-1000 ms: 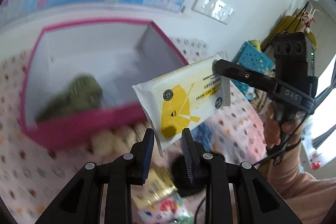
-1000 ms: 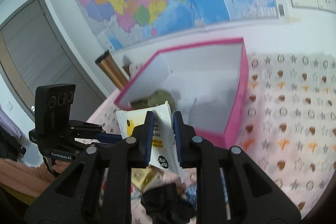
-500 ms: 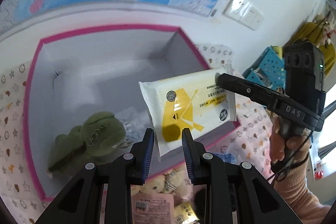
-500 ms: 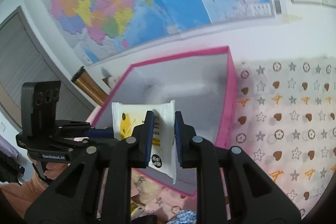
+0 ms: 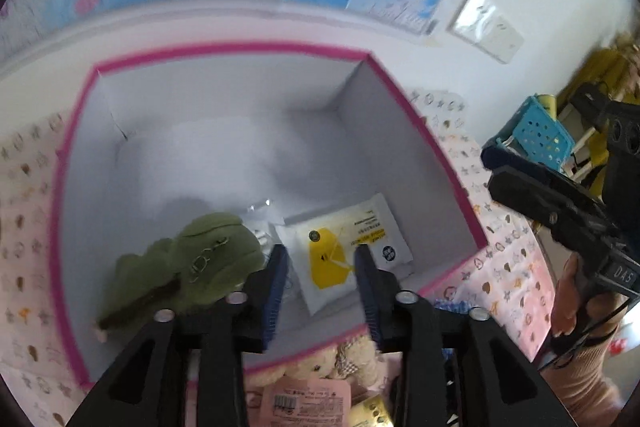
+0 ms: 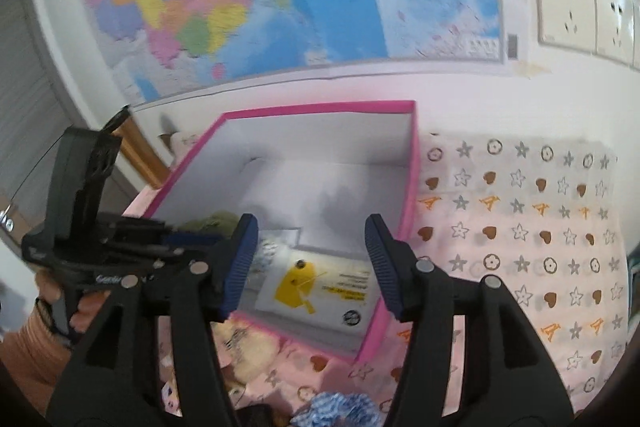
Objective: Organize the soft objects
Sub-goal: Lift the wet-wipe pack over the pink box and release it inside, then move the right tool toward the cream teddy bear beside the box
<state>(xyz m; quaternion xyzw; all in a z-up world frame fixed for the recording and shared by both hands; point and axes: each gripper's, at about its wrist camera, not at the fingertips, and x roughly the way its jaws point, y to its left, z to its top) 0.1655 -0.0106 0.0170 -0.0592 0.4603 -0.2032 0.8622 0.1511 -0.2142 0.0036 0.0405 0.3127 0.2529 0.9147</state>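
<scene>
A white wet-wipe pack with a yellow label (image 5: pixel 344 255) lies flat on the floor of the pink-rimmed white box (image 5: pixel 224 49), at its near right corner; it also shows in the right wrist view (image 6: pixel 320 287). A green plush toy (image 5: pixel 188 263) lies in the box to the pack's left. My left gripper (image 5: pixel 320 291) is open and empty above the box's near edge. My right gripper (image 6: pixel 312 263) is open and empty, hovering over the pack. The box rim also shows in the right wrist view (image 6: pixel 414 187).
A cream plush (image 5: pixel 352 359), a pink packet (image 5: pixel 304 403) and a small yellow packet (image 5: pixel 372 415) lie on the pink patterned cloth (image 6: pixel 520 227) in front of the box. A blue-white fabric piece (image 6: pixel 340 407) lies nearby. A blue basket (image 5: pixel 536 135) stands right; maps hang behind.
Both grippers held the wipe pack over the box; now both have opened and the pack has dropped into the box's near right corner.
</scene>
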